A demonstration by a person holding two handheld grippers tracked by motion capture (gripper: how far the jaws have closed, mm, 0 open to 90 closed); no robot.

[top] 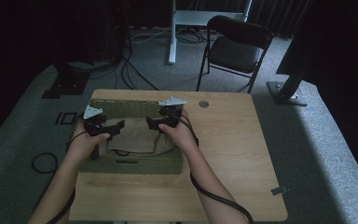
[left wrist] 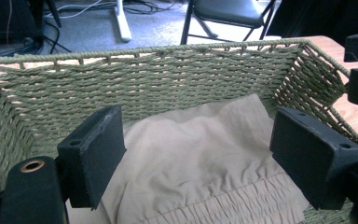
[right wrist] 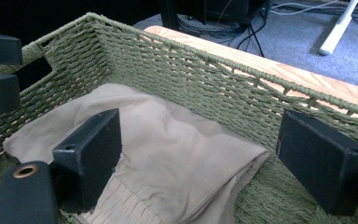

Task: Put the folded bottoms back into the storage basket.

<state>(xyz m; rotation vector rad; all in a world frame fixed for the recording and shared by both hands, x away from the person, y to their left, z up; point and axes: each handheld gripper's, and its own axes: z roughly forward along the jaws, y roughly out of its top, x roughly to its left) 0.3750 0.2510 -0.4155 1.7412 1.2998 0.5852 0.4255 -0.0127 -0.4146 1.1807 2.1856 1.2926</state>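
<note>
A green woven basket (top: 121,108) stands on the left half of the wooden table, and a folded tan cloth (top: 135,136) lies flat on its bottom. My left gripper (top: 116,129) hangs over the basket's left part, jaws wide open above the cloth (left wrist: 200,154), holding nothing. Over the right part my right gripper (top: 152,122) is open too, with the cloth (right wrist: 168,154) below it and its gathered hem near the jaws. The basket's far wall (left wrist: 168,79) and its side wall (right wrist: 223,88) rise behind the jaws. Part of the other gripper (right wrist: 0,74) shows at the left edge.
A bare wooden tabletop (top: 233,154) stretches right of the basket, with a round grommet (top: 203,104) near its far edge. A black folding chair (top: 235,49) and a white desk leg (top: 172,32) stand on the carpet beyond. Cables lie on the floor (top: 44,162) at left.
</note>
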